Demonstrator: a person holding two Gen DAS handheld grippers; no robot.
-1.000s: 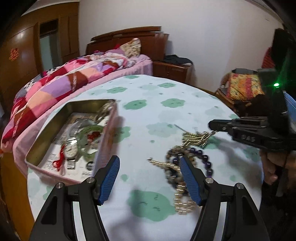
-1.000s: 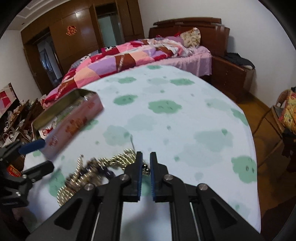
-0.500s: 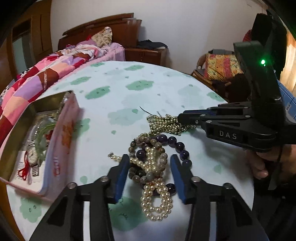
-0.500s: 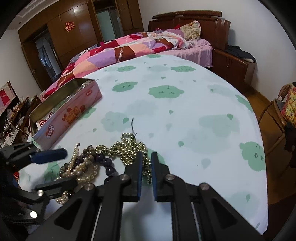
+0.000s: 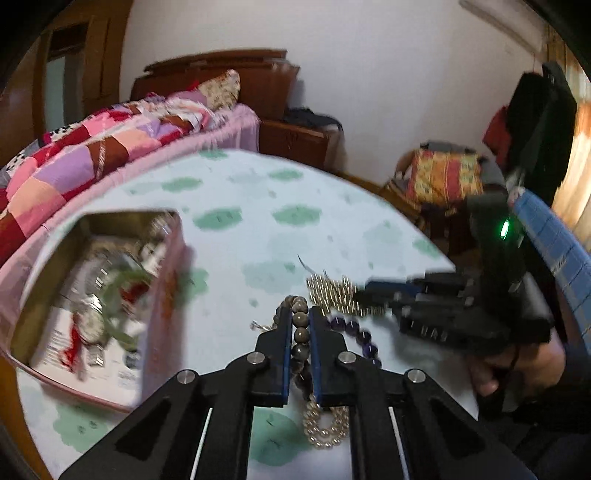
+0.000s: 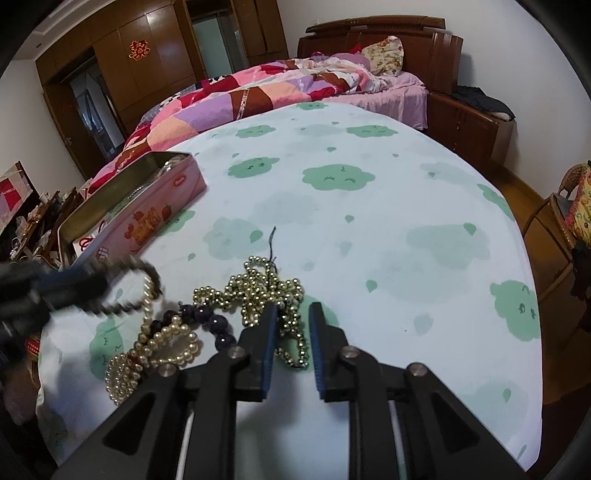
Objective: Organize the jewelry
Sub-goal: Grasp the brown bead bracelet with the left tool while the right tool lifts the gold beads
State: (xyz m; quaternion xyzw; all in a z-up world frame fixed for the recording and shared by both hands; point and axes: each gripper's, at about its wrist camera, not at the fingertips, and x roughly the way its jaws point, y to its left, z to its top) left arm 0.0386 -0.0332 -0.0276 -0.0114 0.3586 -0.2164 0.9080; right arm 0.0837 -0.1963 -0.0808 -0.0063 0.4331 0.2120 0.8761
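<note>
So the left gripper (image 5: 298, 325) is closing on a brown bead bracelet (image 5: 300, 334) near the pink tin (image 6: 147, 214), while the right gripper (image 6: 291, 314) is opening over the gold bead strand (image 6: 258, 291), pads clear of it.

A home bedroom. At ten o'clock, a bed (image 6: 332, 88) with a patchwork quilt (image 6: 236, 99) and floral pillow (image 6: 384, 55) against a carved wooden headboard (image 6: 380, 33); at nine o'clock, a dark wooden wardrobe (image 6: 147, 62); at one o'clock, a nightstand (image 6: 469, 125). Foreground: a table (image 6: 406, 229) under a cloud-print cloth.
</note>
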